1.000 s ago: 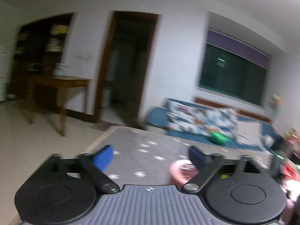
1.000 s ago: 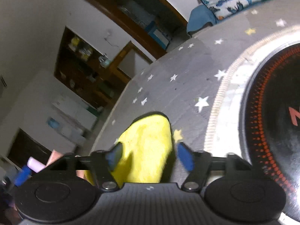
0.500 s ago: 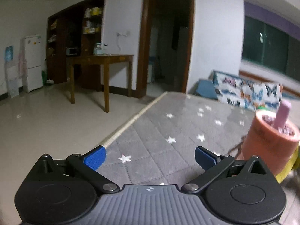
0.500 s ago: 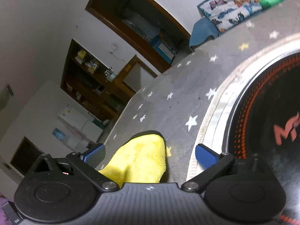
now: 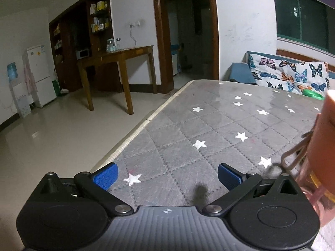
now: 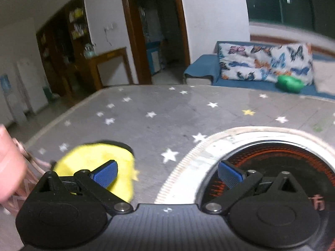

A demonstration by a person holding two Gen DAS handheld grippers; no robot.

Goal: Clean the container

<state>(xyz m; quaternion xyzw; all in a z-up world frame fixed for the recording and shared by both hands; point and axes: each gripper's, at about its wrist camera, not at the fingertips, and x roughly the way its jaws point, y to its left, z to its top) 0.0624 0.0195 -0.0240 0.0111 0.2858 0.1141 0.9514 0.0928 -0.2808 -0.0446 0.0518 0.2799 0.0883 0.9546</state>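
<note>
A pink container (image 5: 323,146) stands at the right edge of the left wrist view, close beside my open left gripper (image 5: 167,174), which holds nothing. The same pink container (image 6: 9,163) shows blurred at the left edge of the right wrist view. A yellow cloth (image 6: 98,163) lies flat on the grey star-patterned table cover (image 6: 167,121), partly behind the left finger of my open right gripper (image 6: 167,172). Nothing sits between the right gripper's fingers.
A round black induction cooker (image 6: 272,163) with red markings and a pale rim lies at the right, under the right finger. The table's left edge (image 5: 134,133) drops to the floor. A sofa with a butterfly cushion (image 6: 263,62) and a green object (image 6: 290,84) stands behind.
The right gripper opened and let go of the yellow cloth, then drew back and levelled out. The left gripper swung left and moved in beside the pink container.
</note>
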